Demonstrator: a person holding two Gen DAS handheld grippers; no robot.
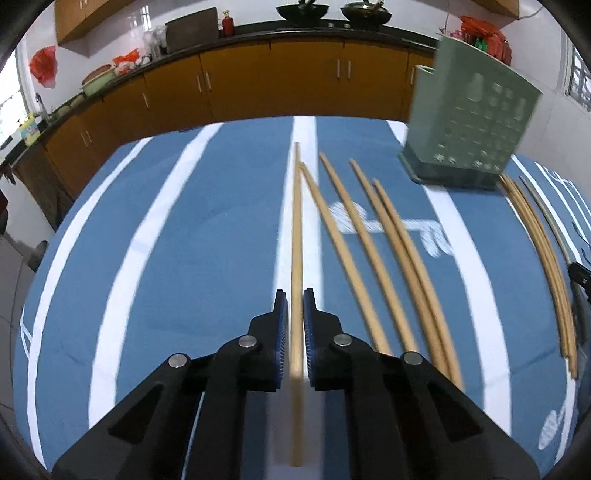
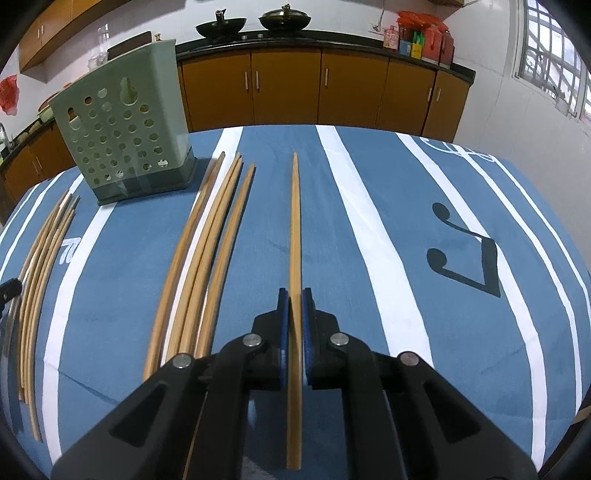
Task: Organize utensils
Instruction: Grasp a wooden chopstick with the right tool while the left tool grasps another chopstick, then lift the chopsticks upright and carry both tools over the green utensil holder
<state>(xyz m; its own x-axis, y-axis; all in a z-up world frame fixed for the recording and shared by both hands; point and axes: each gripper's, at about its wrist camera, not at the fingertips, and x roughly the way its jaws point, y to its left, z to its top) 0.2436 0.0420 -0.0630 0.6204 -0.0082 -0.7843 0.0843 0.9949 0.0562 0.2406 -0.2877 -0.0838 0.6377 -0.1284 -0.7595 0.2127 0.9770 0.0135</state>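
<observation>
The left claw (image 1: 294,295) is closed on a single wooden chopstick (image 1: 296,229), its blue pads pressed to either side of the shaft. The stick runs straight ahead from the claw, low over the blue-and-white striped cloth (image 1: 184,240) that covers the tabletop. The right claw (image 2: 294,295) grips a chopstick of its own (image 2: 294,229) the same way, pointing forward with the tapered tip away from the claw.

To the right of the left claw lie four loose chopsticks (image 1: 369,236), fanned out on the cloth, and further right another bundle (image 1: 535,258) rests near the edge. From the right wrist view, a group of loose sticks (image 2: 207,251) lies just left of the held one, and a second bunch (image 2: 40,266) sits well off to the left.

The pale green holder (image 2: 125,129) stands upright on the cloth beyond the loose sticks, its wall full of round holes. Whether anything is in it I cannot tell. In the left view the same holder (image 1: 465,122) appears blurred.

Behind the table run brown cabinets (image 2: 288,88) with two woks (image 2: 255,24) on the counter.
</observation>
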